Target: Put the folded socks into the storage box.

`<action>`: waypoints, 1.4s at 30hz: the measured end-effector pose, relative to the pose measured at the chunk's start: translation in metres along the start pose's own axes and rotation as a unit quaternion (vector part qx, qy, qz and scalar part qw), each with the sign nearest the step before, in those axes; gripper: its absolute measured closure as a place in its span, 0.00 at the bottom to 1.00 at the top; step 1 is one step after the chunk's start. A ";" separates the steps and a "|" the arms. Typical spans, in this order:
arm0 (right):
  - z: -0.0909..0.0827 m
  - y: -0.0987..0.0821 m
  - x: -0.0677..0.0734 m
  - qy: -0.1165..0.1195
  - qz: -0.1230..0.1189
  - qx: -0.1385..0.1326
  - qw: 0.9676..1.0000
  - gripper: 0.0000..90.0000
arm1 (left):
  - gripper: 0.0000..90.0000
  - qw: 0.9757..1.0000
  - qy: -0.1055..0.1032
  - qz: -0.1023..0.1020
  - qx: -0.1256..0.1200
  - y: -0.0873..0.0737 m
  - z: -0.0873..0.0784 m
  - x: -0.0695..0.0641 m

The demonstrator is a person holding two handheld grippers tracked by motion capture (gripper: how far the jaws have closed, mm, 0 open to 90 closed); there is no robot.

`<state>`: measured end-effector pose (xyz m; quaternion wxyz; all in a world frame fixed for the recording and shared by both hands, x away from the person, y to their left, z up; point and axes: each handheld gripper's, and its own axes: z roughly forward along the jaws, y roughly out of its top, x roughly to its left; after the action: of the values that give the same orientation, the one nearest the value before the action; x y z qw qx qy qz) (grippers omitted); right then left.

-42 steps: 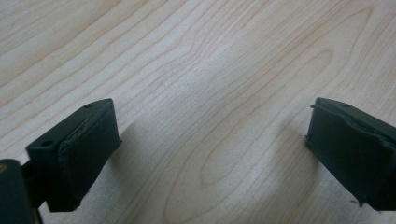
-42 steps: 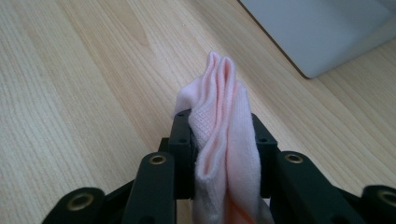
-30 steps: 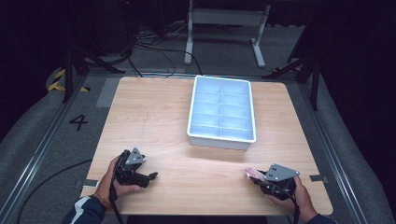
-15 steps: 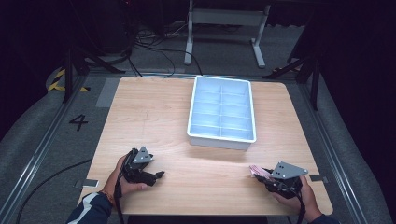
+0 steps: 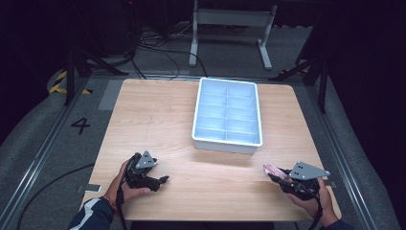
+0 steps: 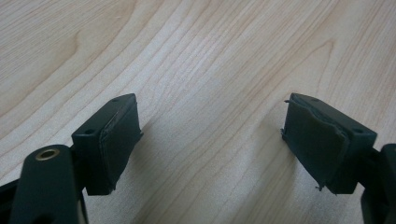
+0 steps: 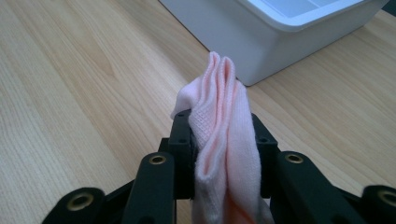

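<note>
Light wooden table [image 5: 158, 115] under white compartment tray [image 5: 228, 115]

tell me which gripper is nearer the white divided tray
Roughly even, the right gripper perhaps slightly nearer. It sits below the white divided tray's near right corner, holding a pink cloth. The left gripper sits off the near left corner, open.
</note>
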<state>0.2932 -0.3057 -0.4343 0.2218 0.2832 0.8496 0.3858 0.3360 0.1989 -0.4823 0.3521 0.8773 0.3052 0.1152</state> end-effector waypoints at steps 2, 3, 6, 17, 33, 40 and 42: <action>-0.001 0.001 -0.001 0.001 0.001 -0.001 1.000 0.78 | 0.21 1.000 0.000 0.000 0.000 0.000 0.000 0.000; -0.002 0.002 -0.002 -0.002 -0.004 -0.002 1.000 0.78 | 0.21 1.000 0.000 0.000 0.000 0.000 0.000 0.000; -0.004 0.005 -0.005 -0.002 -0.004 -0.006 1.000 0.78 | 0.21 1.000 0.000 0.000 -0.001 0.000 0.000 0.000; -0.006 0.018 -0.019 0.006 -0.011 -0.020 1.000 0.78 | 0.21 1.000 0.000 0.000 -0.001 0.000 0.000 0.000; -0.011 0.034 -0.030 0.003 -0.013 -0.032 0.999 0.78 | 0.21 1.000 0.001 0.000 -0.001 0.000 0.000 0.000; -0.011 0.040 -0.034 0.001 -0.016 -0.034 0.999 0.78 | 0.21 1.000 0.001 0.000 -0.001 0.000 0.000 0.000; -0.010 0.042 -0.034 0.002 -0.017 -0.033 0.999 0.77 | 0.21 1.000 0.000 0.000 -0.001 0.000 0.000 0.000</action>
<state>0.3257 -0.3107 -0.3895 0.2358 0.2607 0.8413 0.4108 0.3359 0.1988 -0.4825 0.3531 0.8767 0.3054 0.1158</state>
